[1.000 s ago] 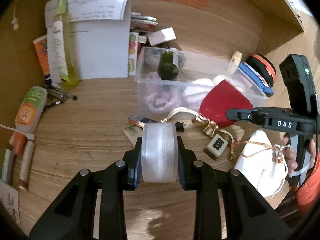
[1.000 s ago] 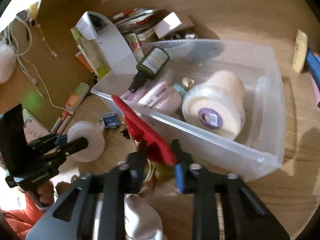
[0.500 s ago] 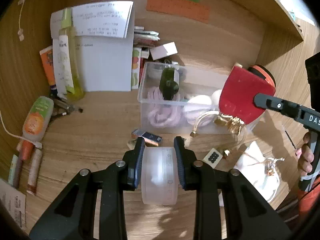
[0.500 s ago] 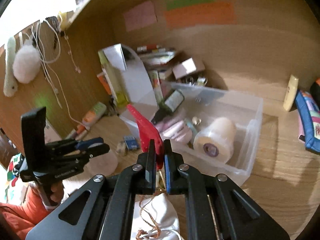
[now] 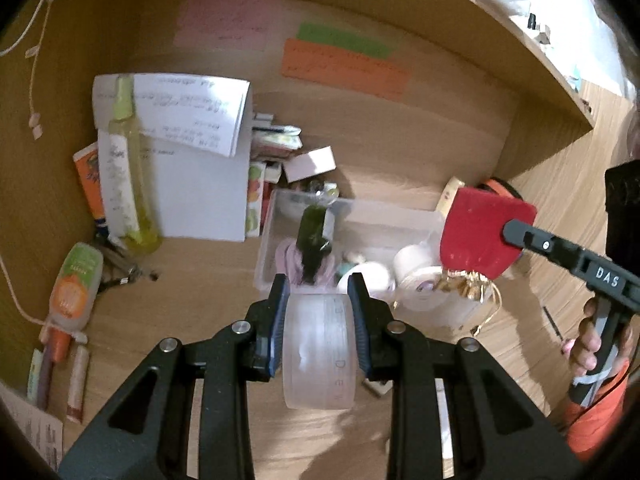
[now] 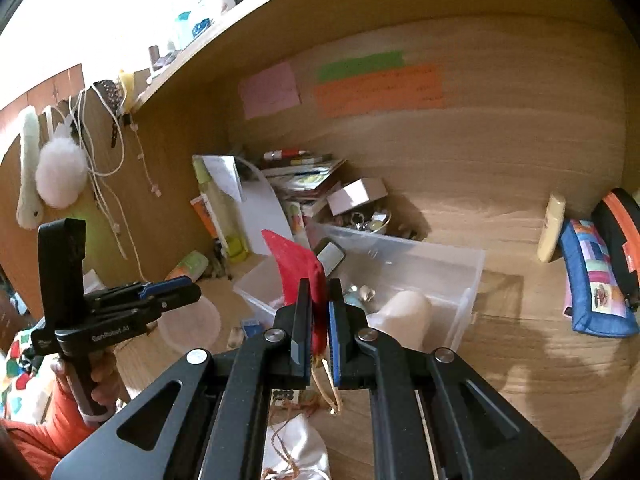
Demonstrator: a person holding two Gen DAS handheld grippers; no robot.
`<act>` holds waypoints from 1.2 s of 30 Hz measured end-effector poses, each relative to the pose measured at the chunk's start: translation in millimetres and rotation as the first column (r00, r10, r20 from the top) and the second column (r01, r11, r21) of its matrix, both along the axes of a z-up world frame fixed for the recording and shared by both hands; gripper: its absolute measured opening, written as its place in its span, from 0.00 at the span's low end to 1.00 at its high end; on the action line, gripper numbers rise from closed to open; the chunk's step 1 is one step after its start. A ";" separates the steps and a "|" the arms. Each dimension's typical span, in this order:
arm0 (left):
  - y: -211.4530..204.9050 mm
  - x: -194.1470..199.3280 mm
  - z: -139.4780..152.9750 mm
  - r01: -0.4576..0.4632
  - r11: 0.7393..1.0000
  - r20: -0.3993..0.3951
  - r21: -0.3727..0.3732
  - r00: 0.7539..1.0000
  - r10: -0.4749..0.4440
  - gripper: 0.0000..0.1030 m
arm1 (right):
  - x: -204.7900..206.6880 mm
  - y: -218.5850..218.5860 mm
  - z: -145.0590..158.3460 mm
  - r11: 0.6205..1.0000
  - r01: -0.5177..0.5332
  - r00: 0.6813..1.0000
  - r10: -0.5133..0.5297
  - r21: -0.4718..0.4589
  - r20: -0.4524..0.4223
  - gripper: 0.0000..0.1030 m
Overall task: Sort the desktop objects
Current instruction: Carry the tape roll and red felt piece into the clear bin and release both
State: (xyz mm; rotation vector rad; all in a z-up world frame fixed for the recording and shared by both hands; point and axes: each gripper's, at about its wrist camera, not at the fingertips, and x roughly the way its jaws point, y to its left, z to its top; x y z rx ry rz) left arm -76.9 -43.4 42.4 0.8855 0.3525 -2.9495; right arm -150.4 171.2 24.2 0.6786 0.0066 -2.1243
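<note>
We hold 2 grippers above a cluttered wooden desk (image 5: 200, 280). Our left gripper (image 5: 319, 312) pinches a translucent tape roll (image 5: 319, 352) between its blue-lined fingers (image 5: 278, 320), 1 pad pressing on each flat side of the roll, which hangs clear of the desk. In the right wrist view the same gripper (image 6: 176, 294) shows at the left, with the roll (image 6: 192, 326) a pale disc beneath it.

Our right gripper (image 6: 318, 304) is pressed together on a red velvet pouch (image 6: 298, 270), gripping it near one edge so the fabric stands up past the fingertips. In the left wrist view the pouch (image 5: 480, 232) hangs over the right end of a clear plastic bin (image 5: 360, 216), with a gold drawstring and small bells (image 5: 464, 286) dangling from its lower edge, and a hand (image 5: 590, 344) grips the handle of that gripper.

The bin sits in the middle of the desk and holds a dark green bottle (image 5: 314, 232), some pink items (image 5: 290, 260) and 2 white rolls (image 5: 416, 276). Left of it, papers (image 5: 192, 160) lean against the back wall beside a tall yellow-green bottle (image 5: 128, 176), and an orange-labelled tube (image 5: 74, 288) lies flat near the left edge. On the desk just below our right gripper lies a white drawstring bag (image 6: 298, 452). Right of the bin, a patchwork blue case (image 6: 596, 280) lies on the desk.
</note>
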 end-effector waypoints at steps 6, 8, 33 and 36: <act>3.9 -18.5 16.9 0.006 0.999 -0.019 -0.032 1.000 -0.007 0.28 | -9.1 -0.6 9.3 1.000 0.016 0.999 -0.016 -0.001 -0.029 0.06; 4.9 -25.6 22.3 0.016 0.999 -0.021 -0.036 1.000 -0.017 0.28 | -14.5 -1.0 12.0 1.000 0.020 0.999 -0.021 -0.010 -0.027 0.06; -4.7 -109.5 -17.3 0.034 0.998 0.056 -0.049 0.998 -0.032 0.28 | -94.1 -50.3 -45.3 0.999 0.025 0.994 -0.027 0.019 0.110 0.06; -6.3 -113.4 -26.2 0.044 0.998 0.069 -0.041 0.997 -0.042 0.28 | -92.3 -54.9 -51.5 0.998 0.031 0.996 -0.036 0.060 0.085 0.06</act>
